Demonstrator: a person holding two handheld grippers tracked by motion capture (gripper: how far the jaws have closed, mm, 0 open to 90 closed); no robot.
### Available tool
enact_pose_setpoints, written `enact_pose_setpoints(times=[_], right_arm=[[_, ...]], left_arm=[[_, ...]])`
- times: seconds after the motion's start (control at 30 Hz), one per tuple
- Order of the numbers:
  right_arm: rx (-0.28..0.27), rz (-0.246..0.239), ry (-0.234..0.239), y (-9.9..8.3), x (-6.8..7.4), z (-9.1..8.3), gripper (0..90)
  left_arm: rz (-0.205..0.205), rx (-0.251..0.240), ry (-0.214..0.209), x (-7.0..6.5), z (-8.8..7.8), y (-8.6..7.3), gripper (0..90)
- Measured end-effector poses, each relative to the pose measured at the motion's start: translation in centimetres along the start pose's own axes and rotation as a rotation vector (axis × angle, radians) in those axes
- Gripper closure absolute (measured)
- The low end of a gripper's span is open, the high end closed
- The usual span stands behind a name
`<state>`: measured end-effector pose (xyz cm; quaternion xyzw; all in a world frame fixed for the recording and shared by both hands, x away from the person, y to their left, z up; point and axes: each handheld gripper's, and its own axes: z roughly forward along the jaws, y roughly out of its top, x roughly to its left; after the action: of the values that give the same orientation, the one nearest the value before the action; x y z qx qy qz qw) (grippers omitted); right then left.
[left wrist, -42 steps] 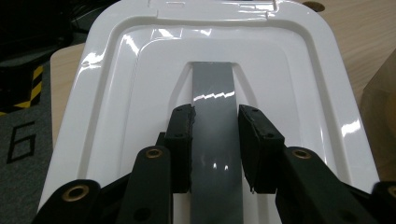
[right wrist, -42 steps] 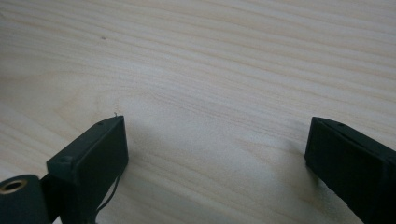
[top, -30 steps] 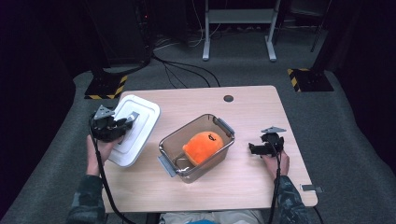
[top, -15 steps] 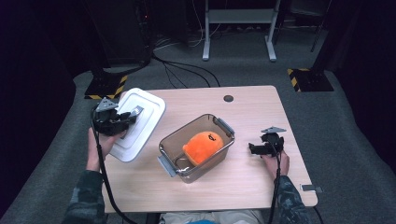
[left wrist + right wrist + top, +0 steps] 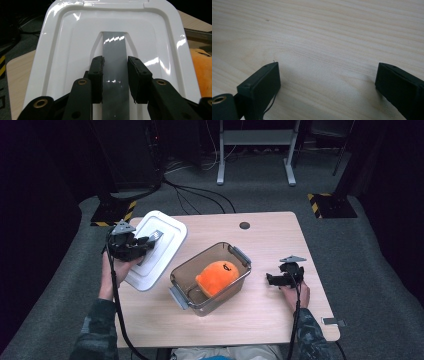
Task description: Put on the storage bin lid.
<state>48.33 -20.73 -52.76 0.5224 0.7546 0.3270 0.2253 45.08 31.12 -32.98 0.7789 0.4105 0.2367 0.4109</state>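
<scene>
Nearest to the person, the right tool [image 5: 274, 280] rests on the tabletop [image 5: 280, 320] to the right of the box [image 5: 210, 279]. Its jaws are spread wide with only bare wood between them, as the right gripper view shows. I judge it is parked there to stay out of the way while the other hand works.

The box stands near the middle of the tabletop, turned at an angle. It is a clear box with grey latches at its two short ends, and it is open on top. Inside lies an orange plush toy [image 5: 216, 276]; it takes up much of the inside and leans toward the far right corner. Nothing else in the box can be made out.

Farther to the left, the left tool [image 5: 115, 80] pinches the grey handle [image 5: 114, 75] that runs along the middle of the white lid [image 5: 161, 251]. The lid is held tilted above the left edge of the tabletop, apart from the box, its near corner low and its far edge higher. The handle is a sensible place to hold, since the lid itself is wide and flat. I think the lid is meant to go onto the box, over the toy.
</scene>
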Motion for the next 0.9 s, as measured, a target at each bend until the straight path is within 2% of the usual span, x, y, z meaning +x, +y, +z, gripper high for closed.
enact_pose_setpoints(times=[0.5,0.9], right_arm=[[-0.001,0.000,0.002,0.0,0.0,0.0,5.4],[-0.001,0.001,0.001,0.0,0.0,0.0,5.6]], left_arm=[[0.060,0.012,-0.058,-3.1,1.1,2.5,66.3],[0.095,0.042,-0.118,-5.9,2.9,3.9,66.2]])
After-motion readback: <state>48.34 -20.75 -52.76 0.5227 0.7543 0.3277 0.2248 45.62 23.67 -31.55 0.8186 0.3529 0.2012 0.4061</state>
